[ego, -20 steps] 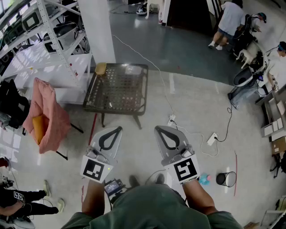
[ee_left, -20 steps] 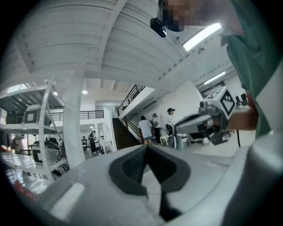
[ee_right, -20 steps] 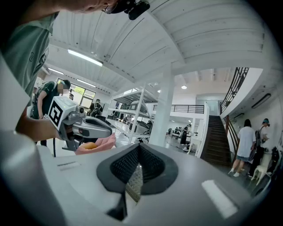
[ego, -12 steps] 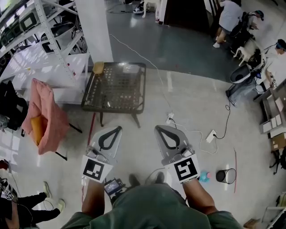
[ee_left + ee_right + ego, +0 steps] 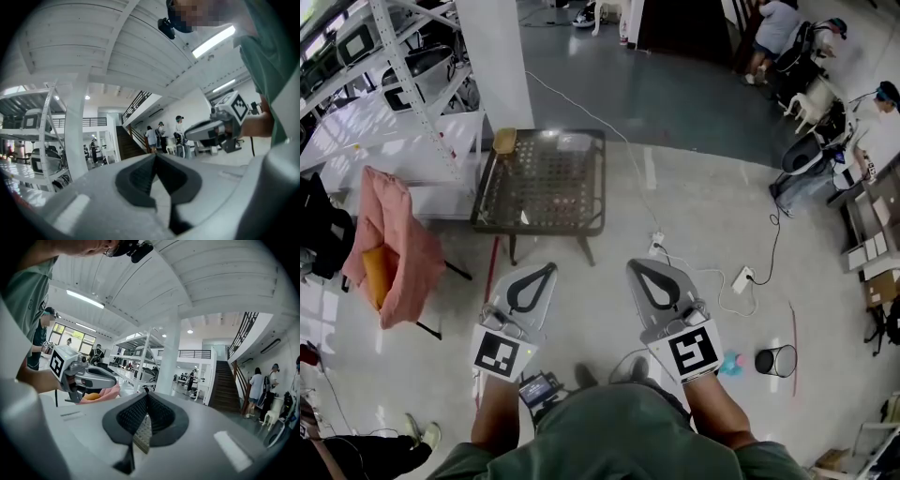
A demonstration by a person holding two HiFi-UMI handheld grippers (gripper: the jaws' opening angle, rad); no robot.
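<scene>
Holding nothing, jaws pressed together on left gripper (image 5: pixel 547 268) and right gripper (image 5: pixel 635 263) alike; hovering over the floor (image 5: pixel 694 216), well short of the low mesh table (image 5: pixel 500 223). Not yet touched: tan object (image 5: pixel 505 141), possibly a brush, at the table's far left corner.

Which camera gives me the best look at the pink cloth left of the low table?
The head view: the pink cloth shows whole from above, with an orange thing in its folds. The right gripper view shows only a small patch of it behind the left gripper. The left gripper view does not show it.
</scene>
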